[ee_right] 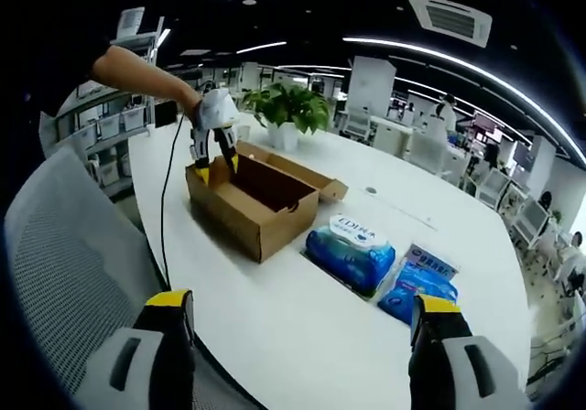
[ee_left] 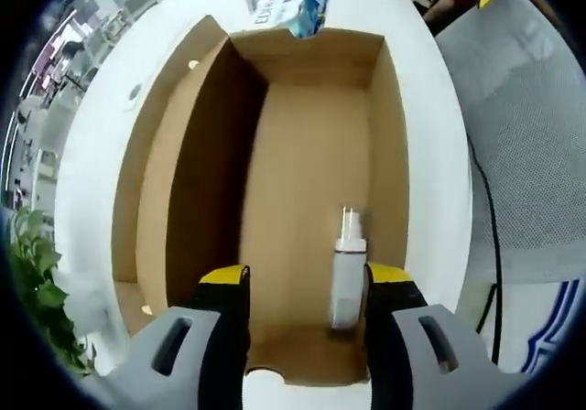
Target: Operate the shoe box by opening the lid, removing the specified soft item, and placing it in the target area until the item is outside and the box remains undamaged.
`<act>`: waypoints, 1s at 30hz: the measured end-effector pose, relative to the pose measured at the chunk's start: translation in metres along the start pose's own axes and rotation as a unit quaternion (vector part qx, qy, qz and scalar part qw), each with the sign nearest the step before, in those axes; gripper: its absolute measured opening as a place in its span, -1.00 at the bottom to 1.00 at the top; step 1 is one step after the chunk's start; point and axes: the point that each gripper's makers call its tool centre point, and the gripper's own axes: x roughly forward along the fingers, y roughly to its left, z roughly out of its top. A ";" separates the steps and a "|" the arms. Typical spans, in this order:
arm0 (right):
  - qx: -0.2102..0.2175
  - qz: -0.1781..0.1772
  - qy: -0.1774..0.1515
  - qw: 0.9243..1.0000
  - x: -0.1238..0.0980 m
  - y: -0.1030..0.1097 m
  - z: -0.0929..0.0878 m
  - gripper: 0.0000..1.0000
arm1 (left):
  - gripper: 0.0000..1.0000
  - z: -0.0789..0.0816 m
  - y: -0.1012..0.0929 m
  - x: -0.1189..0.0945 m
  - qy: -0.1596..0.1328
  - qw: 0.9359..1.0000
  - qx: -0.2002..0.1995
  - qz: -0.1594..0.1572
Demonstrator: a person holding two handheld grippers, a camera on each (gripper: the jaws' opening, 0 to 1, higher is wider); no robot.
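brown cardboard shoe box [ee_left: 311, 199] lay open under our spread left claw [ee_left: 307, 286], a white bottle [ee_left: 348, 273] inside. our right claw [ee_right: 302, 323] gaped, empty. we judged a slow, centred descent safest.

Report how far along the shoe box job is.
Done: the shoe box is open, its lid folded back. In hand: the left claw hangs open over the box, above a small white bottle on its floor, holding nothing. The right claw is open, away from the box. Left: lifting an item out and placing it.
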 end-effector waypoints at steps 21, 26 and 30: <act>0.011 -0.001 0.005 1.000 0.000 0.001 -0.004 0.93 | -0.14 -0.022 0.001 0.021 0.034 0.999 0.015 -0.016; 0.014 -0.004 0.005 1.000 0.000 0.000 -0.004 0.93 | -0.17 -0.018 0.011 0.019 0.007 1.000 -0.022 -0.004; 0.015 -0.007 0.004 1.000 -0.001 -0.001 -0.004 0.92 | -0.17 -0.017 0.004 0.017 0.005 1.000 0.006 -0.016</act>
